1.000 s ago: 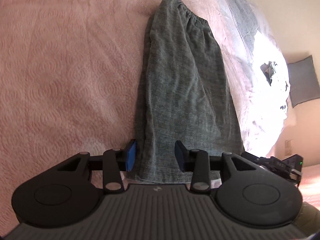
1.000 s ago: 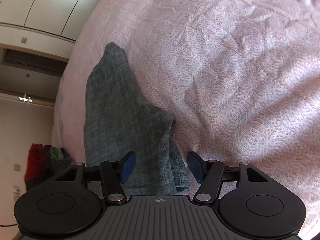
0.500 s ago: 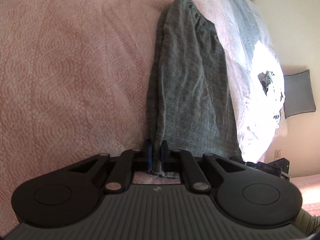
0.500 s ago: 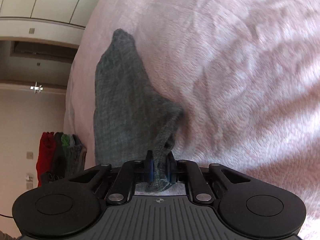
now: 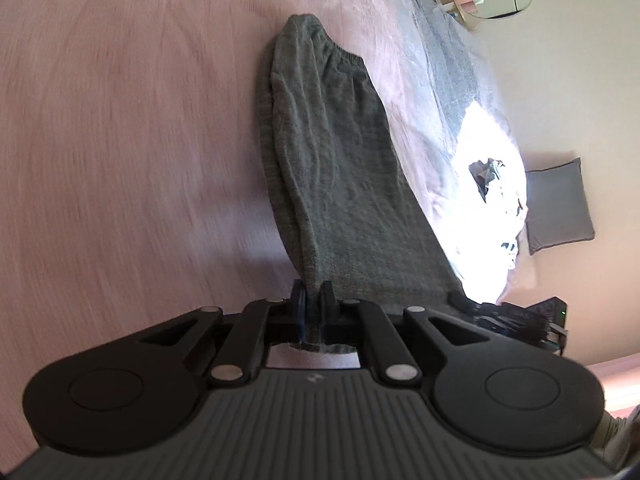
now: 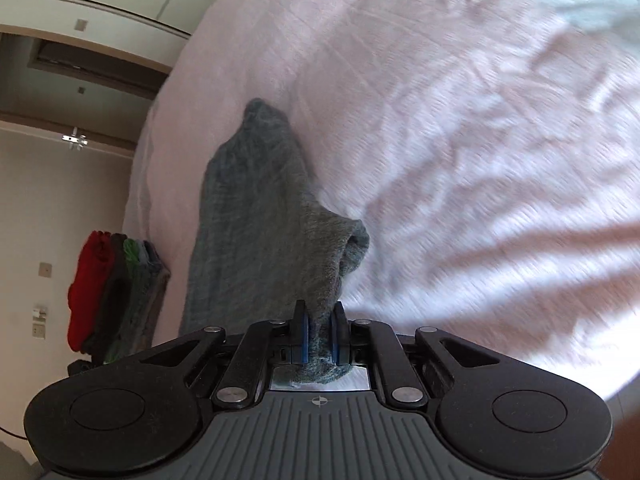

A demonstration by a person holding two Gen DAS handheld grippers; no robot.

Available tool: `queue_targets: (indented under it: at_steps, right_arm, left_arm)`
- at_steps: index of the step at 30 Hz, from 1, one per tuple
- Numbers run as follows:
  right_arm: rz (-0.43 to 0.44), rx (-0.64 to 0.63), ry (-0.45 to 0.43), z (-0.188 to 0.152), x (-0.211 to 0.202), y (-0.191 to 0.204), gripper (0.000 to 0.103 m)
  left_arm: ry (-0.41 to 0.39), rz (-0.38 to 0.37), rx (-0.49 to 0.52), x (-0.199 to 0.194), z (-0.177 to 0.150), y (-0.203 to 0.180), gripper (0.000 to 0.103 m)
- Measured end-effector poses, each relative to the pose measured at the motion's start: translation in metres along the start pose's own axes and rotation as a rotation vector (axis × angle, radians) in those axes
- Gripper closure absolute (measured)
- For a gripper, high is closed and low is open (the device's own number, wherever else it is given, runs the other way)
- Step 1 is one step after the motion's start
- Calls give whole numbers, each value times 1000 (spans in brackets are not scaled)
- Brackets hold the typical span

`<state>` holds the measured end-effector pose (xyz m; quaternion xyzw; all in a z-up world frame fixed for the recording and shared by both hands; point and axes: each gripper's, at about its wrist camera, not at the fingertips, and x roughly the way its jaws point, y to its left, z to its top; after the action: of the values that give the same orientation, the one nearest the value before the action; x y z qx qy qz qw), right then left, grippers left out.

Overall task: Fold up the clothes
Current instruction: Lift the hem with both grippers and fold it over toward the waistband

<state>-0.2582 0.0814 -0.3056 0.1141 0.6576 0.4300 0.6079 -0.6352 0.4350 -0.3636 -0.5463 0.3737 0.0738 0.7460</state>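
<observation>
Grey shorts (image 5: 340, 168) lie lengthwise on a bed w/ a pink bedspread (image 5: 120, 140), elastic waistband at the far end, hem end nearest the camera. Left tongs (image 5: 313, 308) are clenched on the near hem, at its left corner; blue pads pinch a fold of the grey cloth, which rises from the bed into the jaws, a bit of hem poking out behind them. Their jaws have just been closing, cloth between them. Right tongs (image 6: 319, 334) likewise grip the shorts (image 6: 256, 240): a bunched wad of fabric sits squeezed between the blue pads, more hanging below, and their jaws have just been closing too. From the right wrist view the cloth lifts off the bedspread (image 6: 460, 140) near the tongs, w/ a rolled lip of fabric to the right of the grip, rest of the garment trailing away toward the bed's far edge. Both views are motion-blurred. Beyond the bed, right wrist view: a stack of folded clothes (image 6: 116, 296), red, dark, green, grey. Left wrist view: a grey pillow (image 5: 558, 206) against the wall, a bright sunlit patch on the bedding beside the shorts, and the other tongs' dark body just past the hem's right corner.
</observation>
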Motion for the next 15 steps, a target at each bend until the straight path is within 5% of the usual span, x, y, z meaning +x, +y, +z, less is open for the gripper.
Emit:
queue_targets:
  at_steps: [6, 11, 15]
  right_arm:
    - [-67, 86, 81, -15, -9, -12, 95]
    - [-59, 110, 99, 10, -6, 4, 95]
    - [-32, 143, 84, 47, -10, 24, 95]
  left_arm:
    - [42, 38, -110, 5, -49, 0, 99]
    - [38, 51, -144, 3, -39, -2, 99]
    - [-25, -8, -186, -10, -18, -13, 99]
